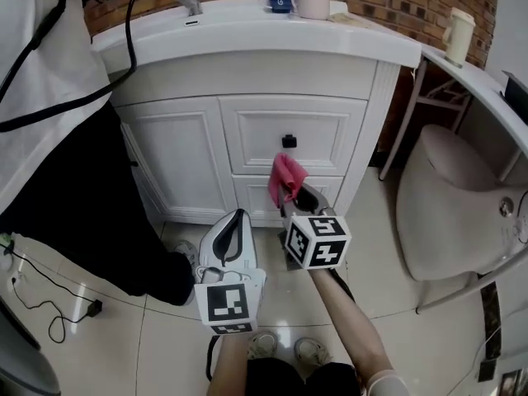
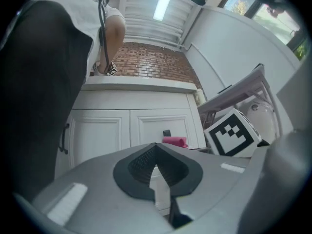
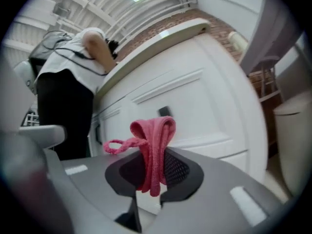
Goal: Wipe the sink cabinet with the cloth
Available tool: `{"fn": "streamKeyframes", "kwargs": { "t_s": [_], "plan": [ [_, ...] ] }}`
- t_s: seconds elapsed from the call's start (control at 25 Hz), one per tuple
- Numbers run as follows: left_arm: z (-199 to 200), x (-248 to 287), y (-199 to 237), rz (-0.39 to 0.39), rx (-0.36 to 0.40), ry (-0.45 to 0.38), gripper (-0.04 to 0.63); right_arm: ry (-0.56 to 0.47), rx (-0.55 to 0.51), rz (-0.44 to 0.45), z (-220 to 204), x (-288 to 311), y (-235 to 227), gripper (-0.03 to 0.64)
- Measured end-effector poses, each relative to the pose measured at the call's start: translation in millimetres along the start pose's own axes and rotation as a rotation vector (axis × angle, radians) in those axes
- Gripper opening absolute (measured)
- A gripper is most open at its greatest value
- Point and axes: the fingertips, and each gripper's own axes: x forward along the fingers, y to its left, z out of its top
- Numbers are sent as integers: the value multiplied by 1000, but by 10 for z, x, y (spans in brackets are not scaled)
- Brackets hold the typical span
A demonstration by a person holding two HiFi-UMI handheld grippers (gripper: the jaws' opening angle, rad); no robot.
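Clamping the pink cloth [image 3: 153, 141] tight between its jaws, the right hand-held gripper [image 3: 150, 173] aims the folded wad at the sink cabinet [image 1: 186, 134], just below the black knob [image 1: 289, 141] of the drawer. Whether the cloth touches the panel I cannot tell. To wipe well, I judge the wad should be pressed flat on the white front and swept in overlapping strokes along the panel grooves, with the jaw tips off the paint. The left hand-held gripper [image 2: 159, 168], jaws together on nothing, hangs lower, apart from the cabinet. A person [image 1: 49, 130] stands at the cabinet's left side.
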Motion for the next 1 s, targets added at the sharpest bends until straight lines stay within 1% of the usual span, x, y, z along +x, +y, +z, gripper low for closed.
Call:
{"fn": "streamKeyframes", "kwargs": {
  "t_s": [0.08,0.12,0.16,0.2,0.28,0.4,0.52,0.6,0.84,1.0],
  "plan": [
    [-63,-46,129,40,22,13,15,38,-86,123,-237,336,590,61],
    [-74,-79,201,59,13,11,15,56,-115,158,-334,485,806,61],
    [-66,-108,266,72,-1,5,10,72,-126,175,-404,613,949,61],
    [-45,-128,315,78,-8,-2,15,85,-129,173,-451,718,1012,61],
    [-19,-147,379,78,-4,-6,15,102,-122,128,-492,847,933,61],
    [-86,-149,453,85,-28,10,15,98,-57,22,-471,838,488,61],
    [-175,-113,416,74,-39,19,15,76,-13,-64,-394,625,-8,61],
    [-216,-71,320,50,-29,22,15,69,-1,-119,-358,438,-338,61],
    [-135,25,-7,-18,-6,9,15,50,28,-321,-310,-164,-1413,61],
    [-156,42,-72,-27,-5,24,15,55,18,-403,-307,-412,-1838,61]
  ]
}}
